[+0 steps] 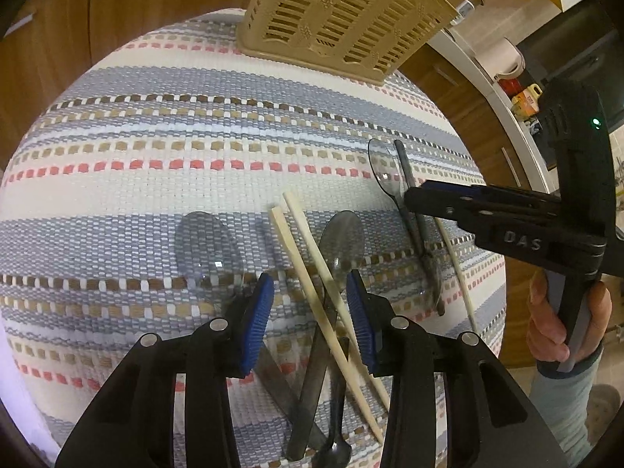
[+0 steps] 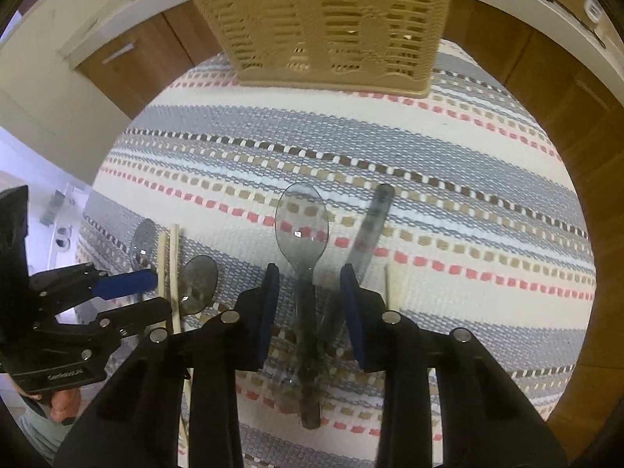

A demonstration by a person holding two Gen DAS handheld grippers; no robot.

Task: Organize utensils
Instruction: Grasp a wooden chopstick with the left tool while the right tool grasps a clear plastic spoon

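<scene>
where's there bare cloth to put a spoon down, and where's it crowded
Free: the wide striped cloth between the beige basket and the utensils, plus its right side in the right wrist view. Crowded: under the left gripper, where chopsticks cross smoky spoons.

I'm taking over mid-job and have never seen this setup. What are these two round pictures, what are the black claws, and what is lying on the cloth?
There is no robot: a person holds a two-finger gripper in each hand, and each round picture comes from a fisheye camera on one gripper, looking along its fingers.

In the left wrist view, the left gripper stands astride a pair of chopsticks and a smoky plastic spoon, not visibly pinching them.

In the right wrist view, the right gripper straddles another clear spoon; whether the pads press on it I cannot tell.

Everything lies on a striped woven cloth. A beige slotted basket stands at its far edge.
</scene>
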